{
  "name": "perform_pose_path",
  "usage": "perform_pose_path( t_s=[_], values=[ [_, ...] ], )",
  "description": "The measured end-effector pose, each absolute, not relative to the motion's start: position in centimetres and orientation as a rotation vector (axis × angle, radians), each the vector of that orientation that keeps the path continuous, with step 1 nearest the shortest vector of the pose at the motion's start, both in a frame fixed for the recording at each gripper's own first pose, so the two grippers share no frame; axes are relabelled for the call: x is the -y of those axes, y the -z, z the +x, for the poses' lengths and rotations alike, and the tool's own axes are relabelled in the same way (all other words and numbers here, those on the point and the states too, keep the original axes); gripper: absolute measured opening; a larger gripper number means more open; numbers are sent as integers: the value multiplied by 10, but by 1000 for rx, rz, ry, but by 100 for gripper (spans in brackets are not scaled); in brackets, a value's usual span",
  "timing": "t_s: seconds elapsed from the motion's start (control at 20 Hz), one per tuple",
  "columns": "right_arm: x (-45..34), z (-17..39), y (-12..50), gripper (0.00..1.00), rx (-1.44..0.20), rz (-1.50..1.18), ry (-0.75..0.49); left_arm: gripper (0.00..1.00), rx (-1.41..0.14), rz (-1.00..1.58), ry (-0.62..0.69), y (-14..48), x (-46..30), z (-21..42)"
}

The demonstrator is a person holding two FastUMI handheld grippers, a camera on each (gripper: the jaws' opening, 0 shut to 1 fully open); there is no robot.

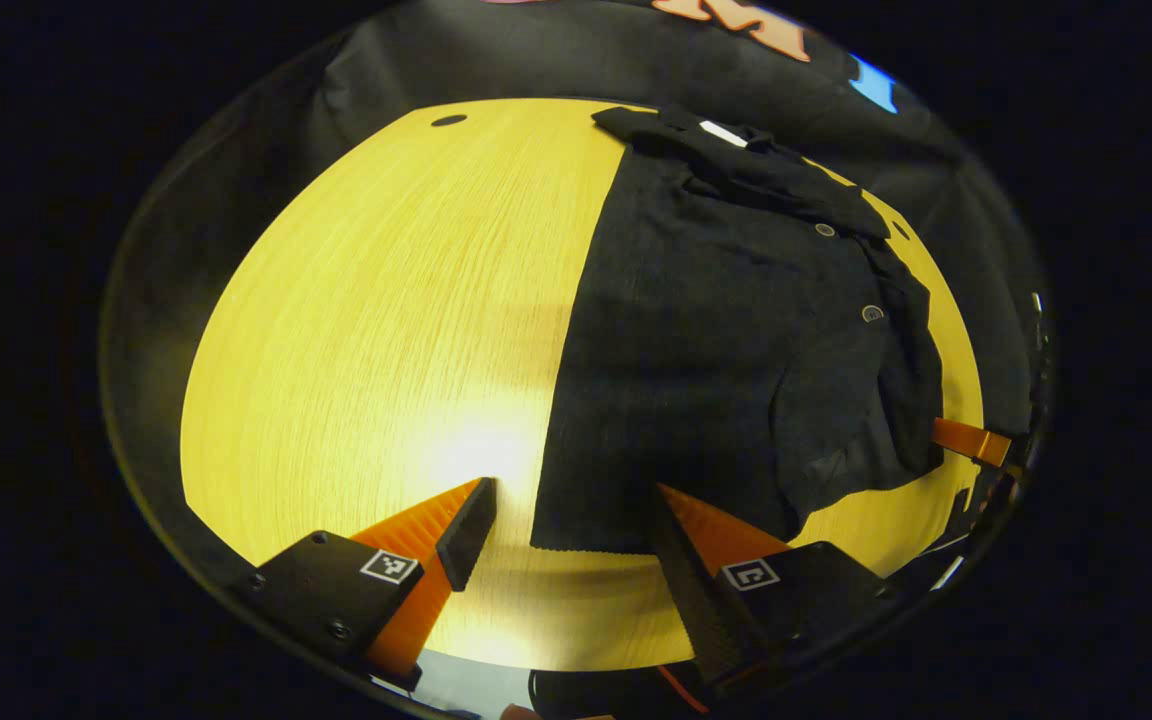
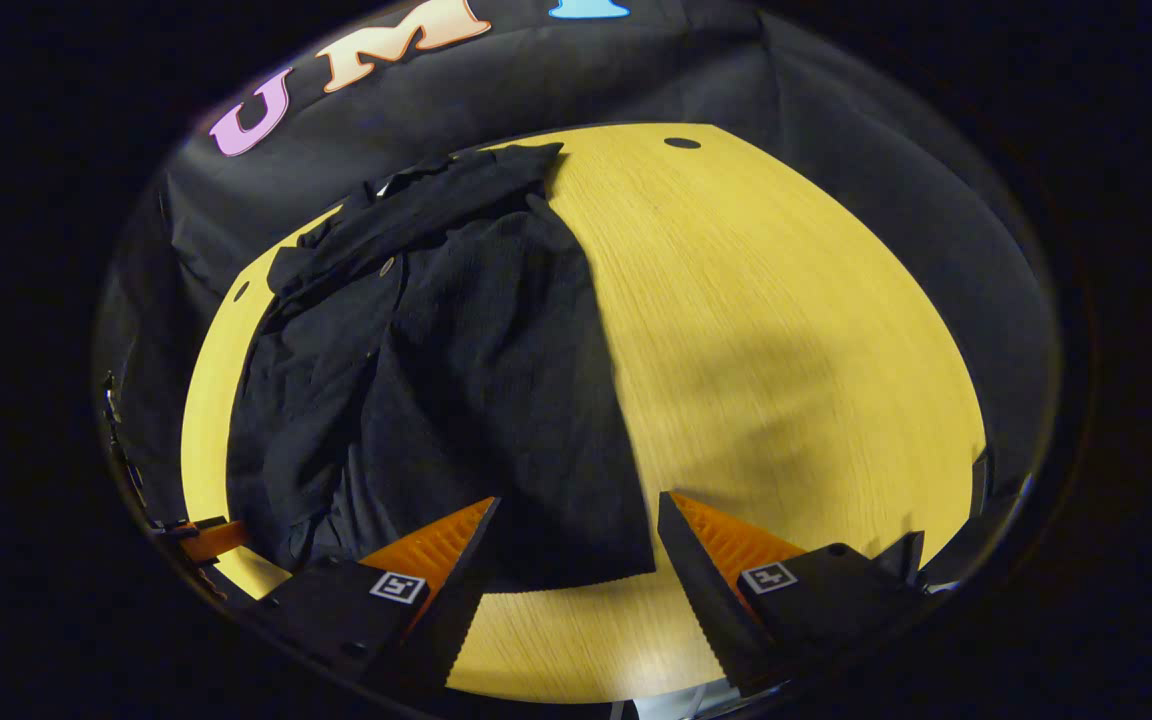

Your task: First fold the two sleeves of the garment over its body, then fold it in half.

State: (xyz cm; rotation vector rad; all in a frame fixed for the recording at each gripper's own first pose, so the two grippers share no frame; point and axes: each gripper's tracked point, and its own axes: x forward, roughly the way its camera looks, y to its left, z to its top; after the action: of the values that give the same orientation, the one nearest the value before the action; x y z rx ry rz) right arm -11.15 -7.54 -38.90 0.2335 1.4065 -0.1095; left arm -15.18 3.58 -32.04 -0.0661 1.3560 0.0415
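A black button-up shirt [image 1: 736, 350] lies flat on the yellow wooden table [image 1: 386, 330], collar at the far end, both sleeves lying over its body. My left gripper [image 1: 571, 500] stands open just above the table at the near hem, with the hem's left corner between its fingers. In the right gripper view the shirt [image 2: 476, 380] spreads left of centre, and my right gripper [image 2: 576, 505] is open over the hem's right corner. Neither gripper holds cloth. The right gripper's finger [image 1: 971, 440] shows at the shirt's far side; the left gripper [image 2: 206, 540] shows low at the left.
Bare tabletop [image 2: 786, 350] stretches to the outer side of each gripper. Small round holes [image 1: 448, 120] [image 2: 681, 143] sit near the table's far edge. The black booth wall [image 2: 536, 80] rises behind the table.
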Motion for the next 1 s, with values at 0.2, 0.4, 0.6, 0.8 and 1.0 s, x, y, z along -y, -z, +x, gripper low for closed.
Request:
perform_pose_path(
  t_s=[0.2,0.4,0.6,0.8,1.0],
  values=[
    [74,-111,393,94,-1405,180,86,83,-1375,18,32,320,-31,-154],
    [49,-106,394,35,-1419,205,22,19,-1366,-34,-3,323,-13,-149],
    [48,-102,394,3,-1418,198,-38,0,-1353,-145,79,323,4,-147],
    [45,-91,373,2,-1385,235,-33,0,-1327,-201,63,307,3,-128],
    [35,-49,331,2,-1289,299,-61,0,-1236,-247,103,266,15,-87]
  ],
)
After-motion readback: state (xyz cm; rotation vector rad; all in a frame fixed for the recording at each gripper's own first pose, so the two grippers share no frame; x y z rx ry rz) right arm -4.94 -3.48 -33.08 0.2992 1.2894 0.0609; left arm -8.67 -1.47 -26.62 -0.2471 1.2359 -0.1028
